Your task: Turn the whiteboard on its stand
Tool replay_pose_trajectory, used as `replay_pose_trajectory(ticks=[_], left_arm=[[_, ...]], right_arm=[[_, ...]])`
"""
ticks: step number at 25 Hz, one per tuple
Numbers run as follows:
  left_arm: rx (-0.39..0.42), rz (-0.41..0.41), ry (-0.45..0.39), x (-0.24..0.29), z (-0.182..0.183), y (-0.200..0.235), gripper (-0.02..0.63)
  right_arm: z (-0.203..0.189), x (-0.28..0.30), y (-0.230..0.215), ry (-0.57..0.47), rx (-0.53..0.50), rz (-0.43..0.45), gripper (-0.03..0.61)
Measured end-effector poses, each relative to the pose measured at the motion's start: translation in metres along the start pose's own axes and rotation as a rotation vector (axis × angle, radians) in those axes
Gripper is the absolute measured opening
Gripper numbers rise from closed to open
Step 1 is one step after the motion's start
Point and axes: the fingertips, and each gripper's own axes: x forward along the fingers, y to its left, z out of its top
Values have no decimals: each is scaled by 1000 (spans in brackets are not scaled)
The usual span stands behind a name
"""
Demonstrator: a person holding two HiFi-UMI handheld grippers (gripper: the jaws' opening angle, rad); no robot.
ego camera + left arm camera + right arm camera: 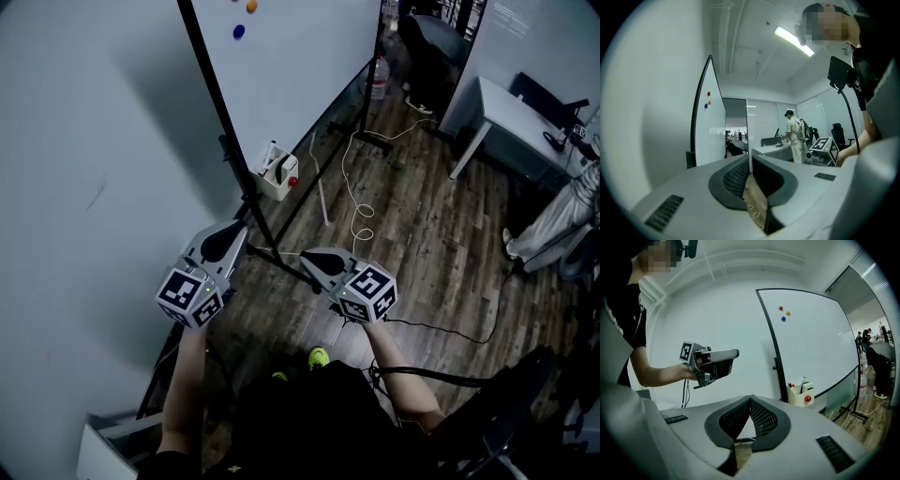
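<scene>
Bare wood floor (422,234) opens wide to the right of the whiteboard (300,56), while a pale wall (84,141) crowds its left side. The board stands ahead of you, its black near edge (217,94) just beyond both tools. Your left gripper (234,232) and right gripper (306,256) point level at that edge, jaws drawn together on nothing, probably to push rather than pinch. Swing it toward the open floor and mind the cable (359,208) and pen box (278,173)

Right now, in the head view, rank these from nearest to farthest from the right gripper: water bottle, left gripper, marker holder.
1. Left gripper, just to the right gripper's left.
2. Marker holder, ahead, on the whiteboard's lower frame.
3. Water bottle, far ahead, beside the stand's far foot.
</scene>
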Motion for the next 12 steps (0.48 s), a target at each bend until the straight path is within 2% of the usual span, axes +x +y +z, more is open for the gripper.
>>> replay_pose_trajectory(ticks=[12], left_arm=[[-75, -59, -41, -68, -9, -17, 48]], right_arm=[[-14, 5, 73, 38, -34, -49, 20]])
